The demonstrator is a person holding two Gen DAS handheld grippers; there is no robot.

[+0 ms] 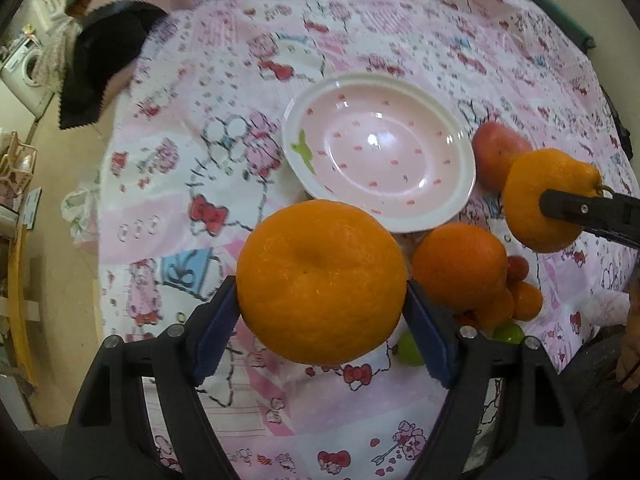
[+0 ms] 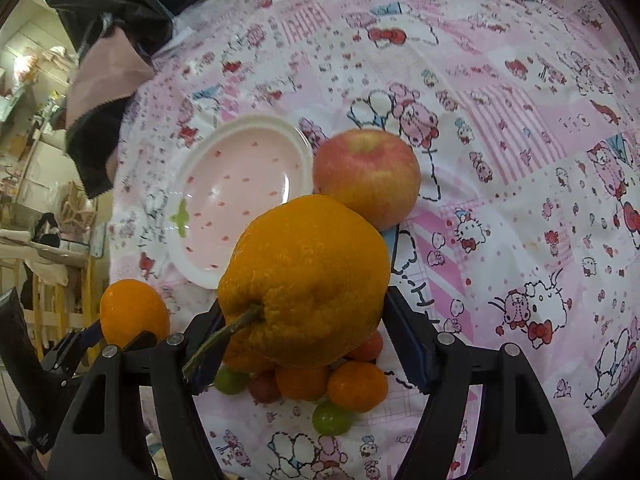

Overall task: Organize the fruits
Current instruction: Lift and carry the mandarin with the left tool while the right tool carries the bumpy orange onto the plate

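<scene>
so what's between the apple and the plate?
Nothing: apple sits right beside the plate rim in the right wrist view; whether they touch, can't tell.

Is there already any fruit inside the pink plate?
No, the pink plate is empty; both oranges are held in the grippers and the apple lies beside it.

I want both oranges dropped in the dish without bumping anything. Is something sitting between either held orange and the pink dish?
Nothing visible blocks either. The left tongs hold a round orange just short of the empty pink dish. The right tongs hold a stemmed orange; the apple sits beside the dish's right rim, off that path.
</scene>
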